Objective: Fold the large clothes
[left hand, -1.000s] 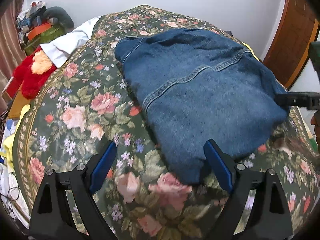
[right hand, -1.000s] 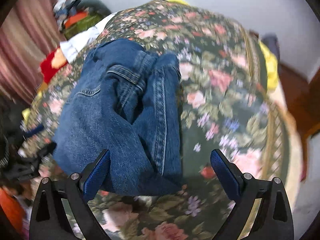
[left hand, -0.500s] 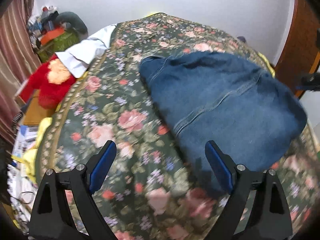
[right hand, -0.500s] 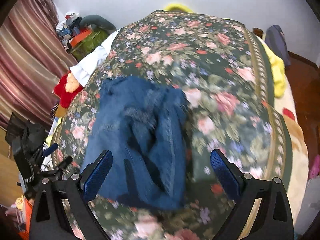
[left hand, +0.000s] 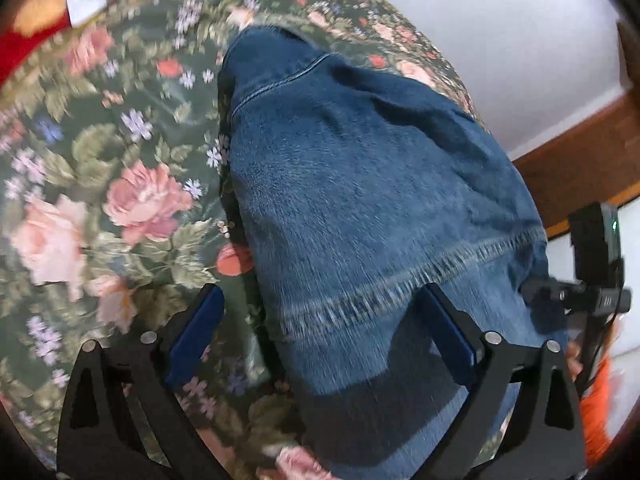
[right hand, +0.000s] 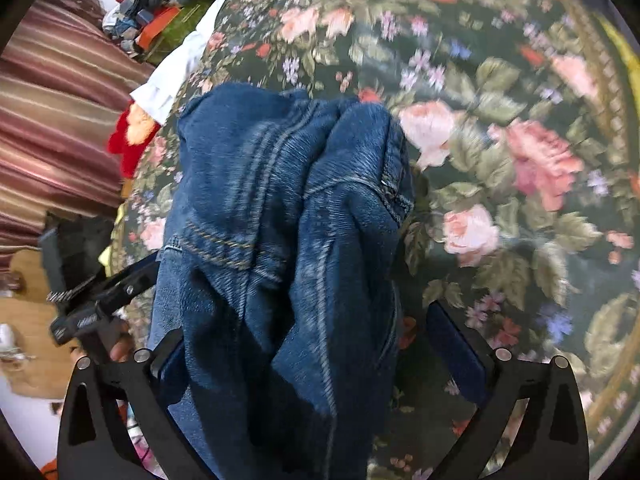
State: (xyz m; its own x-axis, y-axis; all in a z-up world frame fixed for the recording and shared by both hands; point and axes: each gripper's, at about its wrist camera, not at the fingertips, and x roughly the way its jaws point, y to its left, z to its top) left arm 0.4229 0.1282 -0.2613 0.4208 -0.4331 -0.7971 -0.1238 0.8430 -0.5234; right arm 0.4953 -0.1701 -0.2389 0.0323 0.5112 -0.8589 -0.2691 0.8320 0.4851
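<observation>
The left claw [left hand: 320, 328] has just been opening and stands spread, with the near edge of the folded denim garment [left hand: 360, 184] between its fingers, unpinched. The right claw [right hand: 316, 340] has also just spread wide, astride the garment's bunched end. Beyond both, the garment lies on the floral bedspread [left hand: 120, 160]. Only the right view shows the striped curtain [right hand: 52, 112] and far clutter.

Both grippers, left gripper [left hand: 320, 320] and right gripper [right hand: 312, 336], were black angular frames with triangular cutouts, silver screws at the joints and blue pads lining the jaws
</observation>
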